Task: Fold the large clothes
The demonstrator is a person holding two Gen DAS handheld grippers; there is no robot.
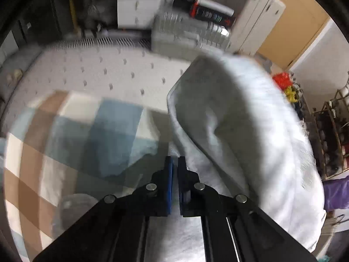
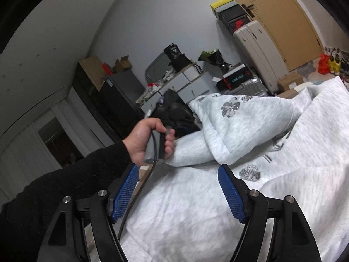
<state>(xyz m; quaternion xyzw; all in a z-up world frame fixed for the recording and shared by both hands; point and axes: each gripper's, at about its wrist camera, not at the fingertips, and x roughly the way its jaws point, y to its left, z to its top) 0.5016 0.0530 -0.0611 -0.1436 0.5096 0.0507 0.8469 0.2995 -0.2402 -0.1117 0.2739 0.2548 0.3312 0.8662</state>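
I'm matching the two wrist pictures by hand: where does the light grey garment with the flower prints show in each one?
Left wrist view: the grey garment fills the right half, rising from the shut left gripper; no prints are visible.
Right wrist view: it fills the lower right, beyond the open right gripper.
Shared landmark: the beige suitcase by the wooden door.
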